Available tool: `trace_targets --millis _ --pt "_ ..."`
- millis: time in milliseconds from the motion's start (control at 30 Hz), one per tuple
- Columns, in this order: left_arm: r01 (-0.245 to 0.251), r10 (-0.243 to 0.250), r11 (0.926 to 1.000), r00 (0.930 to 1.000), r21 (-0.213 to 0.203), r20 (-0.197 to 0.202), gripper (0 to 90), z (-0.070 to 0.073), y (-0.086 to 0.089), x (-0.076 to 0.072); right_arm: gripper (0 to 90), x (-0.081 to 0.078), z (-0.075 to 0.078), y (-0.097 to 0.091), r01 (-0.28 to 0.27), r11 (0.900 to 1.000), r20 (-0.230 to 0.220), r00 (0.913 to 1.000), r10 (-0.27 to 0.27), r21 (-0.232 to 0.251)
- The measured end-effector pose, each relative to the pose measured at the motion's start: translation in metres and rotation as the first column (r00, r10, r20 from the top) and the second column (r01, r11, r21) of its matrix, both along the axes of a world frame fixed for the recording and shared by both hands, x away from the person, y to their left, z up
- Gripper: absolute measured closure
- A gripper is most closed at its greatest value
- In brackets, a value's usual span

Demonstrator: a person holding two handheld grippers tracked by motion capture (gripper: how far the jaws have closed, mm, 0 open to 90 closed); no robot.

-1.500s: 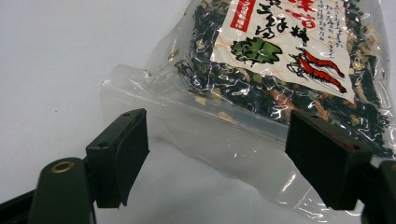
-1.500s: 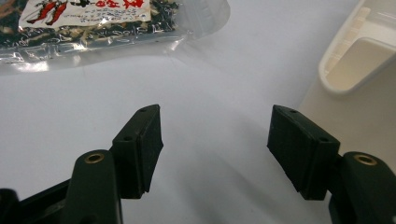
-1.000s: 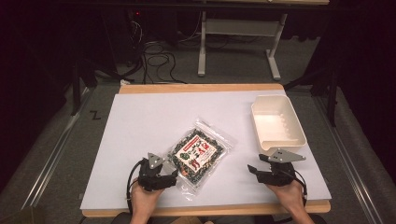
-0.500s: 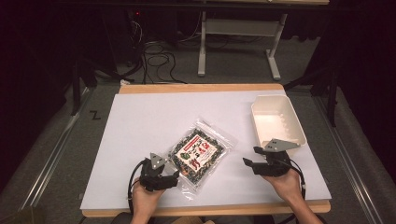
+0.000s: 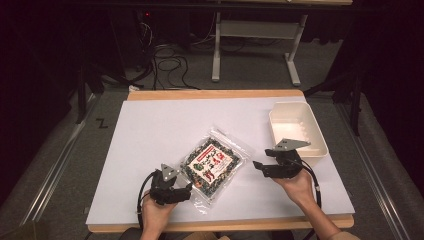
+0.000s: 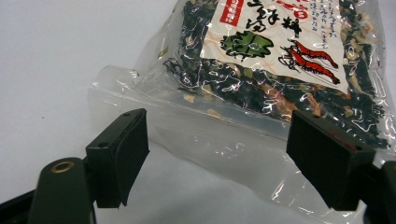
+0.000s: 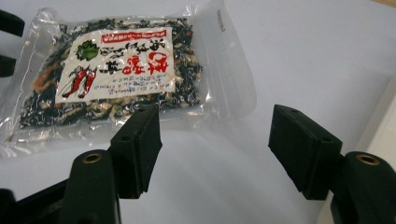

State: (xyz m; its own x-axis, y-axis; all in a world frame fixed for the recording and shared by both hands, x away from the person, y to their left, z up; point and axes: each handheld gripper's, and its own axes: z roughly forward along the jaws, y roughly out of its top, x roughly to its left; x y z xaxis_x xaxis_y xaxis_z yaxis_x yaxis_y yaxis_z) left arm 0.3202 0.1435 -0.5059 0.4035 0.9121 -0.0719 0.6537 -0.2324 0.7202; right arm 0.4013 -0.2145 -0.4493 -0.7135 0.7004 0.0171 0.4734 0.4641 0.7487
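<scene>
A clear plastic packet (image 5: 214, 164) of dark dried food with a white label lies flat on the white table cover (image 5: 165, 125), near the front. My left gripper (image 5: 186, 190) rests at the packet's near left corner. It is open, and the packet's clear sealed edge (image 6: 224, 140) lies between the jaws of the left gripper (image 6: 219, 154). My right gripper (image 5: 257, 166) hovers just right of the packet, open and holding nothing. In the right gripper view the packet (image 7: 121, 70) lies beyond the open right gripper (image 7: 217, 140), a little apart from its jaws.
An empty white tray (image 5: 320, 145) stands at the right side of the table, just behind my right hand. The table's wooden front edge (image 5: 225, 225) runs under both wrists. Cables and a desk frame (image 5: 216, 55) lie on the floor beyond the table.
My right gripper has moved left and away from the front edge, closing in on the packet's right side. The left gripper and the packet have stayed put.
</scene>
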Motion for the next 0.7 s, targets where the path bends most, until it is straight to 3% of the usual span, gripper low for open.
trace_targets --millis 167,400,600,700 --pt "0.0 0.0 1.0 1.0 0.003 0.002 21.7 0.0 -0.001 -0.001 31.4 0.014 -0.002 0.01 0.017 0.9997 -0.049 0.9987 -0.016 0.02" --pt "0.006 -0.006 1.0 1.0 0.004 -0.001 21.6 0.0 -0.001 -0.001 29.5 0.028 -0.007 0.023 0.042 0.9985 -0.073 0.9965 -0.04 0.034" --pt "0.006 -0.006 0.9999 1.0 0.008 -0.002 21.9 -0.001 -0.002 0.0 28.1 0.04 -0.012 0.032 0.045 0.999 -0.09 0.9949 -0.045 -0.002" --pt "0.008 -0.007 0.9999 1.0 0.009 -0.002 21.9 -0.001 -0.002 0.0 27.9 0.046 -0.009 0.034 0.056 0.9984 -0.088 0.9946 -0.056 0.002"
